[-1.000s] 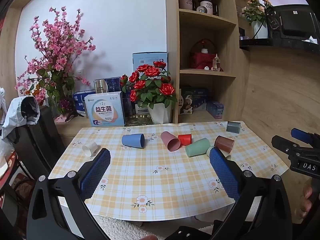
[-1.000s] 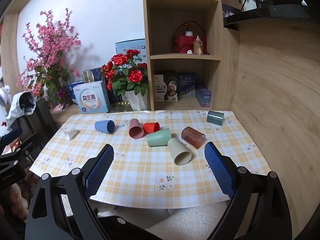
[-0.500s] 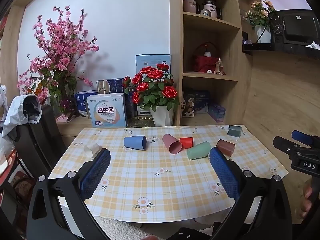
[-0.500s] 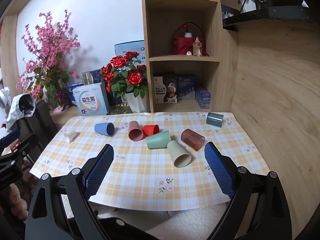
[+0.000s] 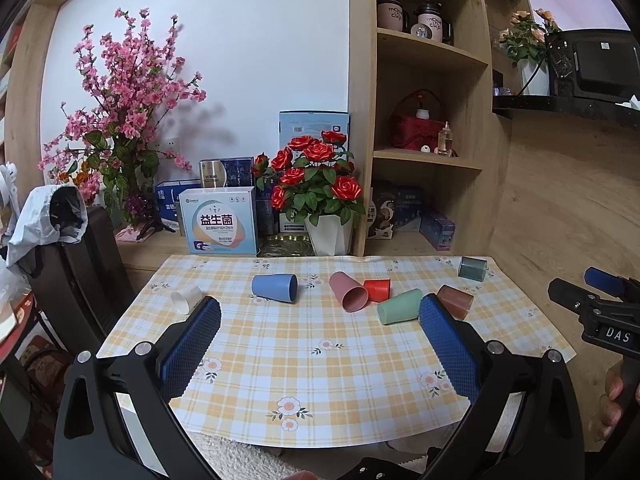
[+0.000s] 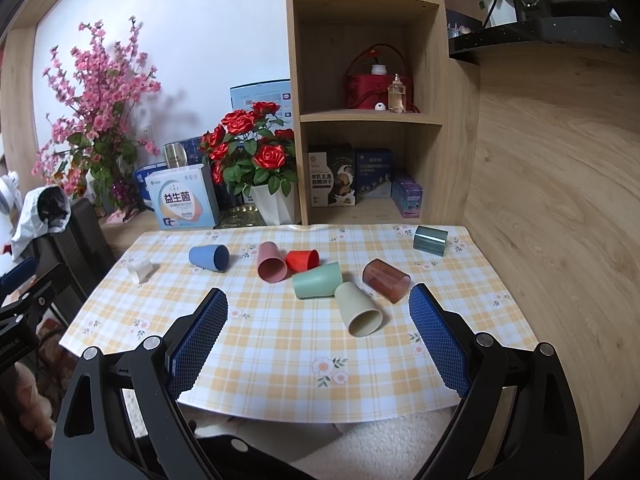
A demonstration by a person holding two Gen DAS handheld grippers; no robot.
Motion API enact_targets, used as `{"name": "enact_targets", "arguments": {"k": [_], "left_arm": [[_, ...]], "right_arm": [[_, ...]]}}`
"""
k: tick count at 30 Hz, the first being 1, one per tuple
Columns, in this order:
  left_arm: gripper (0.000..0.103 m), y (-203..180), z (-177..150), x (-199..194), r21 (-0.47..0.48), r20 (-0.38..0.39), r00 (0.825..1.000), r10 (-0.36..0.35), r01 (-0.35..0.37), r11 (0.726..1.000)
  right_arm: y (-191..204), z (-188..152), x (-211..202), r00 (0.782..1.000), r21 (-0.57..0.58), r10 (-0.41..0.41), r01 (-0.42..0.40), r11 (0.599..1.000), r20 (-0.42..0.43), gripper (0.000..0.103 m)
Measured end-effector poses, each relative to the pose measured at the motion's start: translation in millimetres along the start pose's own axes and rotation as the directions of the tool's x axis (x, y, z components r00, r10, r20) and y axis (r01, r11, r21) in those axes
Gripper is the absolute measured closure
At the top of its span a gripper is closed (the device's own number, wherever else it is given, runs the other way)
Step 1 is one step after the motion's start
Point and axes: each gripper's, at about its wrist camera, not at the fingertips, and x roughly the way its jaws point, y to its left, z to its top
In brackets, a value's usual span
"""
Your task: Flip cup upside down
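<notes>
Several cups lie on their sides on a yellow checked tablecloth (image 6: pixel 280 344): a white cup (image 6: pixel 140 270), blue cup (image 6: pixel 210 258), pink cup (image 6: pixel 272 267), red cup (image 6: pixel 303 260), green cup (image 6: pixel 317 280), beige cup (image 6: pixel 360 314), brown translucent cup (image 6: pixel 386 280) and grey-teal cup (image 6: pixel 430 240). The blue cup (image 5: pixel 276 287), pink cup (image 5: pixel 349 291) and green cup (image 5: pixel 400 306) also show in the left wrist view. My left gripper (image 5: pixel 320 312) is open and empty over the table's near edge. My right gripper (image 6: pixel 318 304) is open and empty, short of the beige cup.
A white pot of red roses (image 6: pixel 256 168), boxes (image 6: pixel 182 204) and a pink blossom plant (image 6: pixel 92 120) stand behind the table. A wooden shelf unit (image 6: pixel 368 116) rises at the back right. A wood wall runs along the right. A black chair (image 5: pixel 76 276) stands left.
Both grippers have drawn slightly back and up from the table; the cups look a little smaller and higher in view. No cup has moved.
</notes>
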Motion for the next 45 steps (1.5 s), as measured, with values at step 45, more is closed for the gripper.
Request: {"name": "enact_targets", "arguments": {"k": [45], "left_arm": [[0.006,8.0,33.9,12.8,0.004,0.027,1.0,-0.002,0.002,1.0]], "right_arm": [[-13.6,19.2,18.3,1.0,0.014,-0.021,0.021,1.0,-0.013,0.014]]}}
